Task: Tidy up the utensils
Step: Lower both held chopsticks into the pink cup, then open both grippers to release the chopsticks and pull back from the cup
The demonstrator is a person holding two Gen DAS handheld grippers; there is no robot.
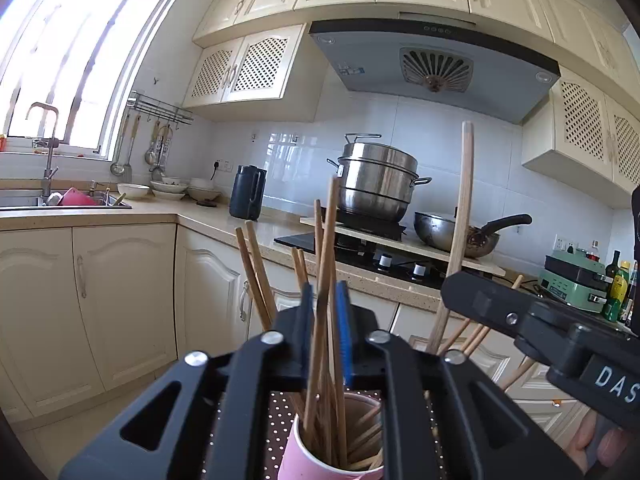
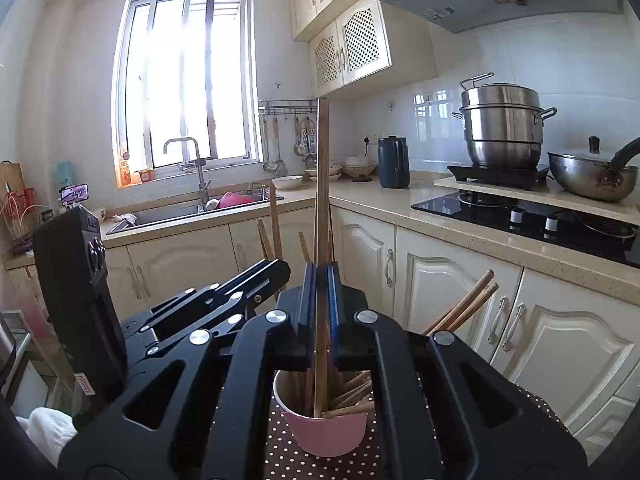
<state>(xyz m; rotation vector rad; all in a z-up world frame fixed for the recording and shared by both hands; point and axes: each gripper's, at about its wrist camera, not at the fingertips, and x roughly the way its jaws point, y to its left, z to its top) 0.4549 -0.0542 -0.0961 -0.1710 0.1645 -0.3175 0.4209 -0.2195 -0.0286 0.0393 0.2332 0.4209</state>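
Left wrist view shows the left gripper [image 1: 325,312] with its blue-padded fingers closed on a thin brown wooden chopstick [image 1: 327,240] that stands nearly upright above the pink round cup [image 1: 298,454]. The cup sits on a brown white-dotted cloth [image 1: 276,420] and already holds a loose bundle of similar sticks leaning outward. Right wrist view shows the right gripper [image 2: 322,292] likewise clamped on a tall upright wooden chopstick [image 2: 322,184], its lower end reaching down inside the same cup [image 2: 320,436].

Judging from this, the step in hand is dropping chopsticks into the cup, one per gripper. The right stick looks ready for release. Next, each gripper probably needs to ease apart so its stick slides down among the others; both tools crowd the same narrow mouth, so they should avoid knocking the cup or each other.
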